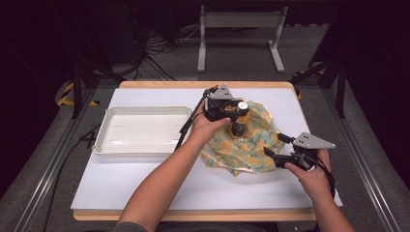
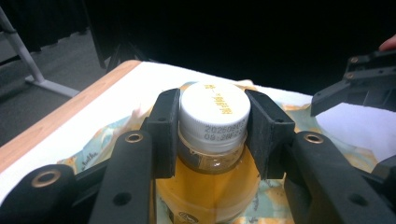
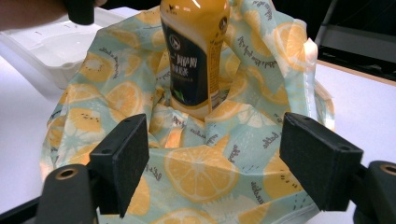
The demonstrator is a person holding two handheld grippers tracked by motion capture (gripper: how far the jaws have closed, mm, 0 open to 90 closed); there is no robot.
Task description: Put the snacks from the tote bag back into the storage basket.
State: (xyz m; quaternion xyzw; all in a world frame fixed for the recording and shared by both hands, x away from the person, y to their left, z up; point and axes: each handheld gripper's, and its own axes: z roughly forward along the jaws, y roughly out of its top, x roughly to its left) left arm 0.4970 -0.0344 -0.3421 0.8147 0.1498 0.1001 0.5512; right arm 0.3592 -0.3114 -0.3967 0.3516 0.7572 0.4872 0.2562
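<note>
A: Left gripper (image 2: 212,126)?
B: Pinched on the bottle (image 2: 210,182), pads either side of the ribbed white cap (image 2: 214,116), date code printed on its rim. Below the pads, clear plastic neck and orange drink.

A: And the right gripper (image 3: 212,158)?
B: Spread wide, nothing pressed. Soft bag (image 3: 201,172) bulging up between the flat black pads; touching or not, cannot tell.

A: Bottle, from that side?
B: Straight ahead of the right jaws, upright, standing in the bag. Round body, dark label with pale lettering.

A: Bag?
B: Thin crinkled fabric, pale teal, printed with lemon slices, white stitched hem. Rumpled round the bottle's base, one flap standing up behind it, hiding the table beyond.

A: Around them?
B: White shallow tray (image 1: 140,145), rounded corners, well to the left of the left gripper. White mat (image 1: 145,179) under everything, on a wooden tabletop (image 1: 203,84). Beyond the far edge, a grey metal stand (image 1: 239,19) on the floor.
</note>
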